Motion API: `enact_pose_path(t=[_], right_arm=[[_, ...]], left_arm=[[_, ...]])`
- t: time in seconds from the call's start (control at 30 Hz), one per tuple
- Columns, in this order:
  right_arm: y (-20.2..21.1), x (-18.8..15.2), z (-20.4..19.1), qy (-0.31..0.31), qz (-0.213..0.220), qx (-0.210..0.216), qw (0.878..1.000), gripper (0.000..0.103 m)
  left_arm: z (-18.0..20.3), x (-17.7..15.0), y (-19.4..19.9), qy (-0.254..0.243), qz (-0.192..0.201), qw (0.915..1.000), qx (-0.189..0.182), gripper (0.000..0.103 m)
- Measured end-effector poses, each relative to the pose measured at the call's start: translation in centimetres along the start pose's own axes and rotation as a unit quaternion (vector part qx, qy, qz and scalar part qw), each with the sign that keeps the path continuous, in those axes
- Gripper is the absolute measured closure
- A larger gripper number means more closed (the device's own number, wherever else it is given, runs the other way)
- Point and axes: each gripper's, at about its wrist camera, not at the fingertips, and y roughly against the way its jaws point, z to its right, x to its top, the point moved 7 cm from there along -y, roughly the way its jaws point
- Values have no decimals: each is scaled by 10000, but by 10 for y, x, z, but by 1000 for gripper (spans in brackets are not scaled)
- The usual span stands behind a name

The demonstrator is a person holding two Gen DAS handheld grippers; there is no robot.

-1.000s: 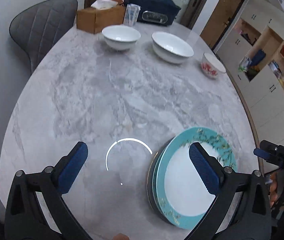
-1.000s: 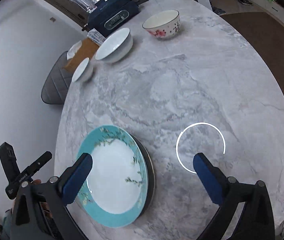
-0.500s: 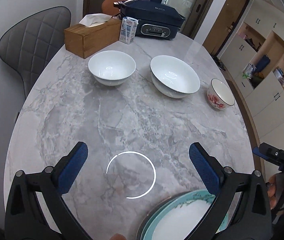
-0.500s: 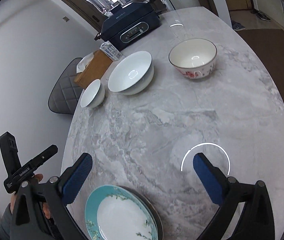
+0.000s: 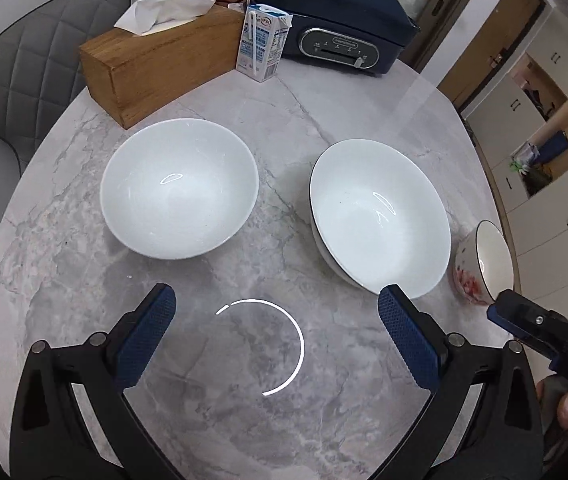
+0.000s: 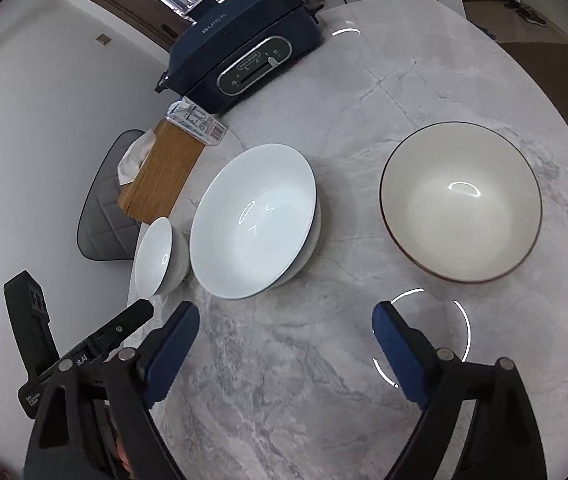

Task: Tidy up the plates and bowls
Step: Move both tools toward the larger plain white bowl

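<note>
Three bowls stand on the grey marble table (image 5: pixel 244 400). A small white bowl (image 5: pixel 179 188) sits left; it also shows in the right wrist view (image 6: pixel 159 262). A larger white bowl (image 5: pixel 377 216) with a dark rim line sits in the middle, and shows in the right wrist view (image 6: pixel 254 226). A flower-patterned bowl (image 5: pixel 481 268) stands at the right, cream inside in the right wrist view (image 6: pixel 459 202). My left gripper (image 5: pixel 276 320) is open and empty, just short of the two white bowls. My right gripper (image 6: pixel 284 334) is open and empty, short of the larger white and patterned bowls. No plates are in view.
A wooden tissue box (image 5: pixel 164 60), a milk carton (image 5: pixel 262 42) and a dark blue electric cooker (image 5: pixel 335 24) stand at the table's far side. A grey padded chair (image 5: pixel 24 80) is at the far left. Cabinets (image 5: pixel 543 152) line the right wall.
Both grippers have moved forward across the table toward the bowls. The teal plate stack has dropped out of both views. Both grippers stay open.
</note>
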Motion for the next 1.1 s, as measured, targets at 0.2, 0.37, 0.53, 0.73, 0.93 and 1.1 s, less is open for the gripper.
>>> enact_pose_path(t=[0.2, 0.37, 0.53, 0.73, 0.93, 1.1], right_arm=[[-36, 17, 14, -382, -192, -179, 9989, 21], [-48, 32, 14, -395, -181, -232, 9988, 23], [-51, 37, 9, -470, -230, -105, 9986, 23], [-51, 32, 0, -366, -356, -236, 9984, 23], [-64, 35, 10, -510, -394, -606, 9961, 24], [-74, 40, 3, -300, -542, -764, 9952, 24]], left_arm=[[5, 21, -38, 5, -122, 9998, 156, 1], [14, 34, -57, -19, -155, 9998, 125, 1], [15, 32, -67, -14, -224, 9997, 86, 1], [18, 31, -80, -39, -303, 9995, -9, 1], [14, 35, -89, 52, -350, 9994, 23, 4], [14, 41, -89, 148, -509, 9986, 15, 16]])
